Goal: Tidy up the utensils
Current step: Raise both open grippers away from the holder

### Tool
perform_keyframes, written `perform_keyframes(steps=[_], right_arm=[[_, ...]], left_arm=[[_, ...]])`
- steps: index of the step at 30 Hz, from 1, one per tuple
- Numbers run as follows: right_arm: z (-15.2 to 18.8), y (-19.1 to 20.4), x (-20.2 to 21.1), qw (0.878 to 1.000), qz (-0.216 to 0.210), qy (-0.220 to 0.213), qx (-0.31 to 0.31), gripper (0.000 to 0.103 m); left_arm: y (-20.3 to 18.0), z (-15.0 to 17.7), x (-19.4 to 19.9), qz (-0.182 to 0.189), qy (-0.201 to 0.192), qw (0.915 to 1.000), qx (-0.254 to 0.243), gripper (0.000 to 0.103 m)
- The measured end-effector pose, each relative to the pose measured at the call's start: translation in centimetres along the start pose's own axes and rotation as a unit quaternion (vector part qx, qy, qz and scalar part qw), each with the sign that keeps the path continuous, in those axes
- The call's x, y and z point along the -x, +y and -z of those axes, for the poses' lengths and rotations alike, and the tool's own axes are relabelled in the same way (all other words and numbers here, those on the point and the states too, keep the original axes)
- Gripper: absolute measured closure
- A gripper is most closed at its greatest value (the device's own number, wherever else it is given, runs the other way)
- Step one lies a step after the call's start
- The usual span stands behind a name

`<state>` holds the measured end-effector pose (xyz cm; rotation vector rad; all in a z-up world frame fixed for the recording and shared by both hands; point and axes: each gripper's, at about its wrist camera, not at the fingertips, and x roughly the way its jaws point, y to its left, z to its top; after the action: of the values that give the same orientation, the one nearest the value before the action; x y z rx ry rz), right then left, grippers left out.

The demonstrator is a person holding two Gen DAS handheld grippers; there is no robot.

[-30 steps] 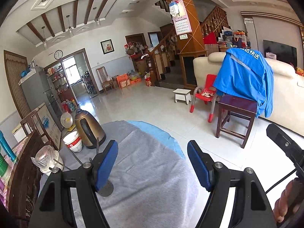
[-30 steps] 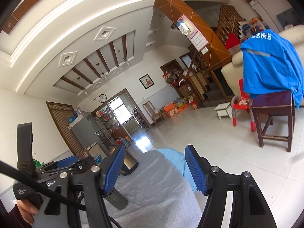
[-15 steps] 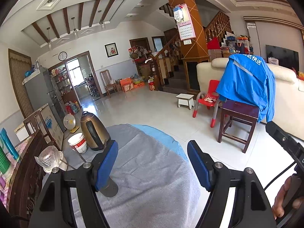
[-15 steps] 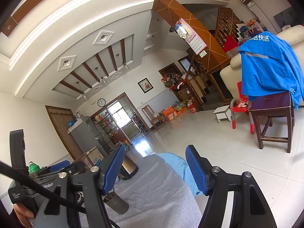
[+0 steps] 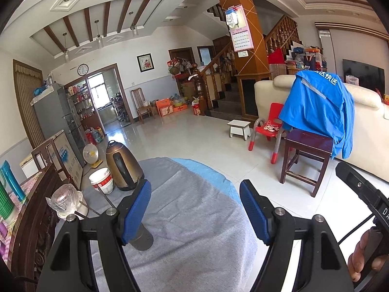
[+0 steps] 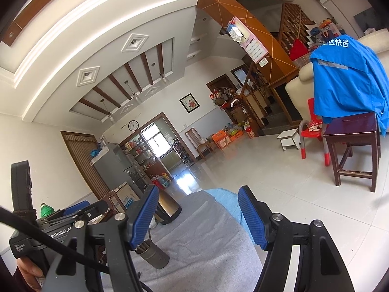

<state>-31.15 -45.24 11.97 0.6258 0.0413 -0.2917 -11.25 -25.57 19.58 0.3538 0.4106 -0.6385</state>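
A grey cloth [image 5: 194, 231] covers the table under both grippers. The left gripper [image 5: 194, 209] is spread with nothing between its blue pads, as is the right gripper [image 6: 197, 216]. The metal utensil cup [image 6: 153, 255] stands just behind each gripper's left finger, half hidden; its contents are hard to make out.

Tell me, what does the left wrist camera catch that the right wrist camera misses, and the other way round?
Only the left wrist view shows the white bowl, the plastic-wrapped glass jar and the television. Only the right wrist view shows the left gripper's black body and the hand holding it. Both show the grey table cloth, the perforated metal utensil holder, the bronze kettle, the blue jacket and the dark wooden stool.
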Motion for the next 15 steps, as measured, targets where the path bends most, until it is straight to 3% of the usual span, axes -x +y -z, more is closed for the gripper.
perform_keyframes(steps=[15], right_arm=[[0.31, 0.5, -0.22, 1.0, -0.003, 0.006, 0.005, 0.032]], left_arm=[[0.05, 0.3, -1.05, 0.003, 0.022, 0.9997, 0.008, 0.027]])
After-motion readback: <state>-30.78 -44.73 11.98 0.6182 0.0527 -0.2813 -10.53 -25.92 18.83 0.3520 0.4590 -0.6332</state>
